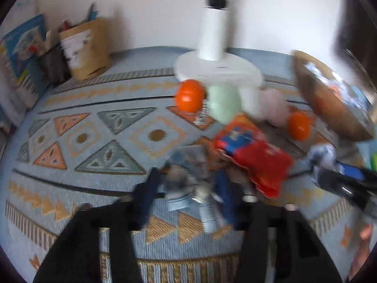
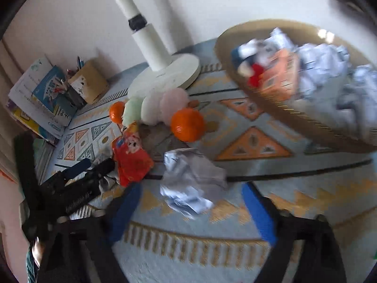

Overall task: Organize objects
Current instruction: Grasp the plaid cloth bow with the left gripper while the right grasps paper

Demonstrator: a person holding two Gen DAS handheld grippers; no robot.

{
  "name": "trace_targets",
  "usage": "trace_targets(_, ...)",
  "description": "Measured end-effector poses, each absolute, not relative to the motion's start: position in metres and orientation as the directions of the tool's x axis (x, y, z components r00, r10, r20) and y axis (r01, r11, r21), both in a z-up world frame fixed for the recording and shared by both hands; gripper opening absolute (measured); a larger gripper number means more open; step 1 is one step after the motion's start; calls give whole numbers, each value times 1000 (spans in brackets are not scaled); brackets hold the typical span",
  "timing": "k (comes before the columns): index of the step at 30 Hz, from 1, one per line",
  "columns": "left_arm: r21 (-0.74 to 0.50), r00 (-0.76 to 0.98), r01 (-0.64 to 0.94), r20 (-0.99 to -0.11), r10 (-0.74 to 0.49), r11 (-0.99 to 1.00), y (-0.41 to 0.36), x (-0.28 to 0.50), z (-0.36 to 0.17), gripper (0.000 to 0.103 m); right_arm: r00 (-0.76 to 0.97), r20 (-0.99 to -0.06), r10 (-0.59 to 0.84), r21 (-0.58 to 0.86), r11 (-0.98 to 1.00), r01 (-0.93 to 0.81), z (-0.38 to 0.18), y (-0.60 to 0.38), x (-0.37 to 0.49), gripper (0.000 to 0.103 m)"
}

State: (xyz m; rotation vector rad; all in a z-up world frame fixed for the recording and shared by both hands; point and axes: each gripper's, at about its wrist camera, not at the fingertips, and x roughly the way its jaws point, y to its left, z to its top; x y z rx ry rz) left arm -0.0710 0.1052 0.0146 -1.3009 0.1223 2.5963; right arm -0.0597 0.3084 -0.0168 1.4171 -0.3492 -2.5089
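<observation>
On the patterned rug (image 1: 94, 127), my left gripper (image 1: 186, 174) has its blue fingers shut on a crumpled blue-white wrapper (image 1: 183, 188), blurred in the left wrist view. A red snack packet (image 1: 254, 160) lies just right of it. My right gripper (image 2: 192, 186) stands open, its blue fingers (image 2: 256, 210) on either side of a crumpled grey-white paper (image 2: 190, 179) without touching it. The woven basket (image 2: 271, 103) at the upper right holds several crumpled papers and a packet. The left gripper (image 2: 94, 165) shows at the left of the right wrist view, beside the red packet (image 2: 132, 160).
A white fan stand (image 2: 165, 75) rises at the back. Before its base sit two oranges (image 2: 187, 123) (image 2: 117, 112) and pale green, white and pink cups (image 2: 153, 108). Books (image 2: 42, 94) and a brown paper bag (image 2: 90, 82) lean against the wall at the left.
</observation>
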Motion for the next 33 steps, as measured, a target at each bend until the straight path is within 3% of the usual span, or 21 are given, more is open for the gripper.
trace_targets(3, -34, -559, -315, -801, 214, -949, 97, -59, 17, 37, -505, -813, -290, 276, -955, 105, -21, 304, -63, 54)
trace_targets(11, -83, -459, -551, -801, 384, -830, 77, -8, 17, 38, -528, -788, -317, 214, -945, 249, -7, 327, -15, 54)
trace_targets(12, -76, -454, -563, -804, 385, -823, 78, -5, 17, 41, -515, -796, -318, 200, -941, 272, -9, 326, -11, 54)
trace_targets(13, -56, -471, -551, -802, 366, -833, 78, -3, 17, 56, -504, -811, -297, 164, -943, 291, -11, 324, -6, 54)
trace_targets(14, -34, -499, -508, -803, 325, -861, 78, -3, 17, 81, -504, -823, -264, 121, -947, 298, -14, 321, -2, 54)
trace_targets(15, -30, -515, -469, -803, 301, -883, 75, -3, 18, 89, -507, -829, -235, 81, -948, 307, -17, 318, 1, 56)
trace_targets(16, -52, -525, -436, -796, 301, -898, 72, 0, 20, 92, -508, -831, -227, 67, -947, 314, -18, 317, 4, 57)
trace_targets(18, -96, -531, -396, -787, 313, -913, 64, 5, 23, 92, -500, -835, -230, 79, -949, 305, -19, 319, 6, 72)
trace_targets(20, -101, -547, -328, -790, 277, -939, 62, 12, 21, 91, -503, -831, -238, 100, -953, 287, -18, 324, 10, 78)
trace_targets(24, -109, -542, -268, -805, 243, -957, 77, 17, 13, 86, -492, -826, -275, 168, -954, 250, -19, 333, 12, 81)
trace_targets(27, -70, -552, -260, -808, 208, -963, 89, 17, 13, 70, -465, -831, -306, 251, -952, 178, -22, 338, 5, 83)
trace_targets(29, -53, -566, -273, -799, 204, -961, 96, 17, 14, 42, -470, -826, -310, 283, -950, 130, -19, 339, 2, 85)
trace_targets(31, -35, -573, -274, -796, 193, -961, 97, 17, 14, 35, -482, -826, -292, 280, -955, 99, -18, 335, -1, 85)
trace_targets(32, -49, -569, -286, -795, 211, -957, 96, 17, 14, 26, -490, -828, -275, 268, -960, 85, -18, 334, -1, 78)
trace_targets(33, -63, -564, -291, -794, 225, -955, 96, 18, 15, 26, -504, -828, -243, 236, -968, 79, -17, 331, -1, 60)
